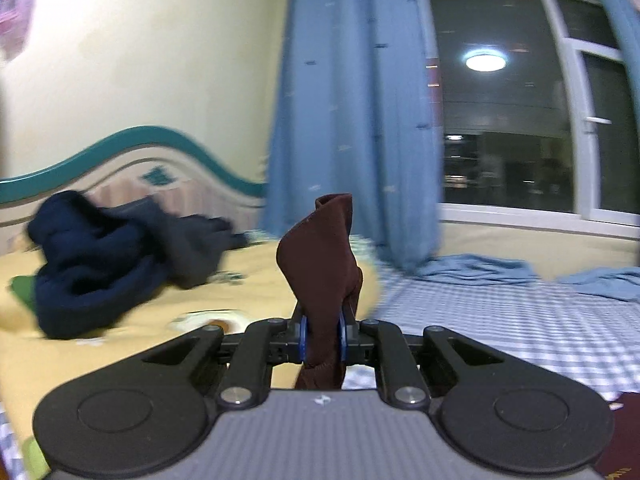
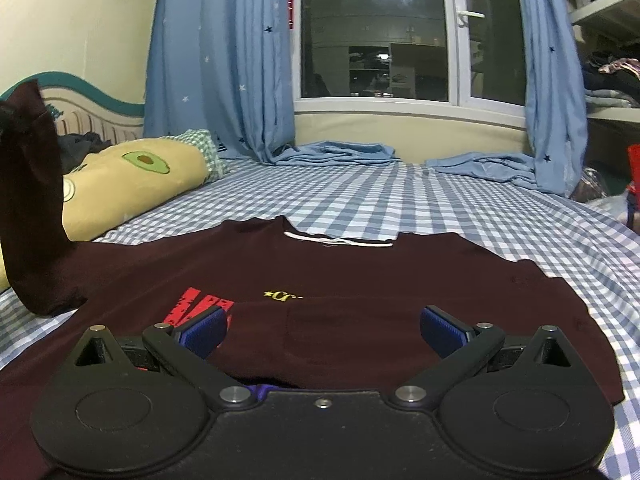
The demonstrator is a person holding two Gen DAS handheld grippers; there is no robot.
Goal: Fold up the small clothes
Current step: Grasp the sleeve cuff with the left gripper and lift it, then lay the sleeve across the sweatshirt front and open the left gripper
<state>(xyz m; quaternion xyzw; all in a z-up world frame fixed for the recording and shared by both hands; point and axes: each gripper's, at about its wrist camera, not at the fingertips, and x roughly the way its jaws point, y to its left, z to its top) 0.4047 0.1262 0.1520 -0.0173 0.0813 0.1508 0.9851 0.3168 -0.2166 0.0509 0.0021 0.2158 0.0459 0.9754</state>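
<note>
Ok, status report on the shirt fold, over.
Left gripper shut on maroon sleeve, lifted. Right gripper open, low over the maroon shirt lying flat on the checked sheet. Nothing in the way.

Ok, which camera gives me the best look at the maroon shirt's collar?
The right wrist view: the maroon shirt lies spread on the checked bed sheet, its collar in plain sight beyond the open right gripper. The left wrist view shows only a pinched fold in the left gripper, no collar.
</note>
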